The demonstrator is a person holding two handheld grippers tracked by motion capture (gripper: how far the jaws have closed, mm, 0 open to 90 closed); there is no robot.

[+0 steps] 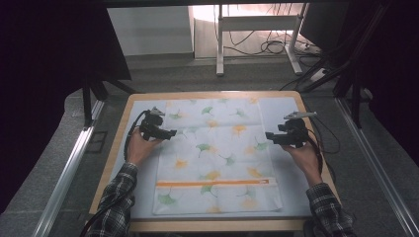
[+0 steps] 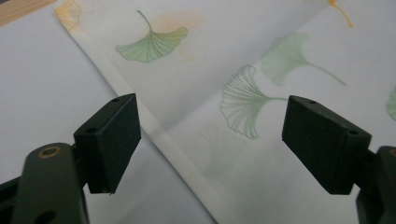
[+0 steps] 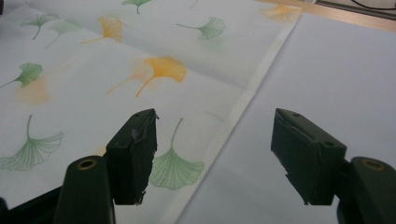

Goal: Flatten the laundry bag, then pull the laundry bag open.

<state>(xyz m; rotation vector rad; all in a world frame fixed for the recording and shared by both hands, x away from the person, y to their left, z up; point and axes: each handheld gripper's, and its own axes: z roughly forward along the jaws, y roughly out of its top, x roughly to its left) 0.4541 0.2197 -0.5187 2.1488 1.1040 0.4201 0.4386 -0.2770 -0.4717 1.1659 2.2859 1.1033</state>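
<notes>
Cloth (image 1: 217, 158) printed with green and orange ginkgo leaves lies flat on the pale mat (image 1: 291, 148) that covers the wooden table (image 1: 207, 226), with an orange stripe across it near the person's side. It looks thin, light and limp, so it will likely sag and fold wherever it is lifted, and it may slide on the smooth mat unless pinched firmly. At its left edge the left gripper (image 1: 170, 133) hangs with its jaws spread and nothing between them; in the left gripper view the hemmed edge (image 2: 173, 144) runs diagonally beneath the gap, partly over cloth, partly over bare mat. At the right edge the right gripper (image 1: 271, 137) is likewise spread and empty, and the right gripper view shows the hem (image 3: 233, 121) passing below its jaws. The hem seems the best place to take hold, being doubled and a little firmer; matching pinches on both side edges should keep the sheet even.
</notes>
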